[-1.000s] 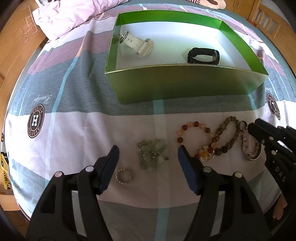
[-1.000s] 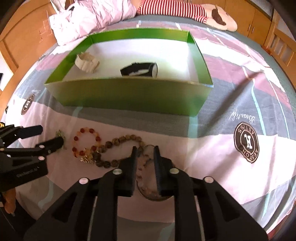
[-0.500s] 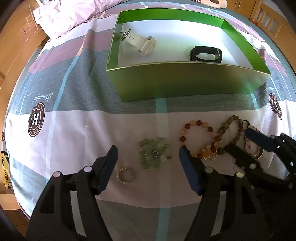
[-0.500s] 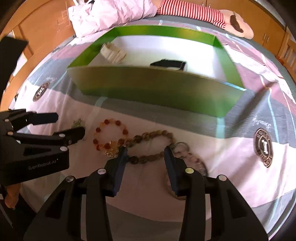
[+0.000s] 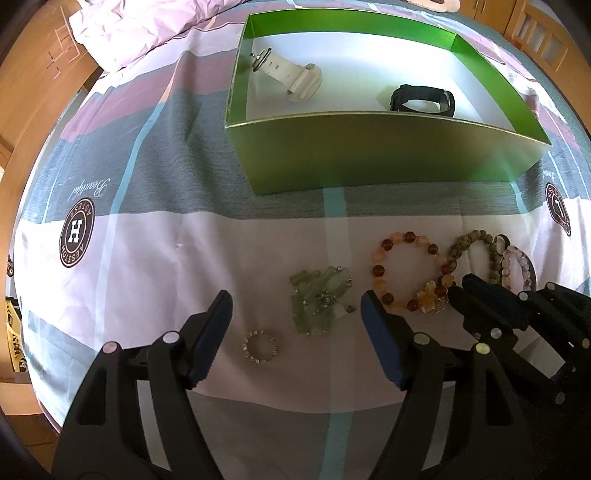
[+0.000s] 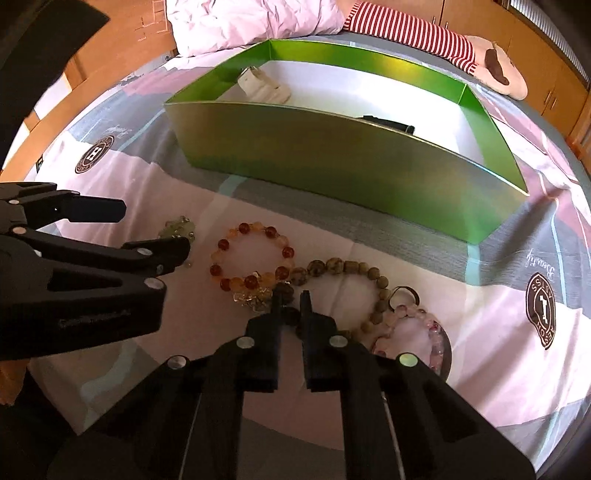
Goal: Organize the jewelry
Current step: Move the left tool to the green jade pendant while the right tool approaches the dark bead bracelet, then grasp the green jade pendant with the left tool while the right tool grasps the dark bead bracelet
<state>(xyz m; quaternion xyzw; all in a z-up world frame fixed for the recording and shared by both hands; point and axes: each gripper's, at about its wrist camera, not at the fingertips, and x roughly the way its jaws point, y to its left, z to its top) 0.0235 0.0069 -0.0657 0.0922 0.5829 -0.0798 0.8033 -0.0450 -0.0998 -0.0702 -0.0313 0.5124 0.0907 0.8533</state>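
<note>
Several bead bracelets lie on the bedsheet before a green box (image 5: 369, 155). My left gripper (image 5: 294, 299) hovers with its jaws opening, one on each side of a pale green bead piece (image 5: 319, 299) without touching it. A small beaded ring (image 5: 259, 346) lies just beside that piece. My right gripper (image 6: 290, 295) is closing on the near loop of the brown bead bracelet (image 6: 351, 266), with dark beads pinched between its pads. An orange-red bracelet (image 6: 223, 244) lies to its left and a pink bracelet (image 6: 432, 325) to its right. The right gripper (image 5: 461, 286) also shows in the left wrist view.
Inside the box lie a white watch (image 5: 291, 74) and a black watch (image 5: 421, 99). A rumpled pink quilt (image 6: 240, 22) and a striped sleeve (image 6: 417, 33) lie behind the box. Wooden furniture (image 5: 33, 85) borders the bed on the left.
My right gripper moved left from the pink bracelet to the brown one, opened wide on the way, then closed on its beads. The left gripper's jaws spread slightly wider.
</note>
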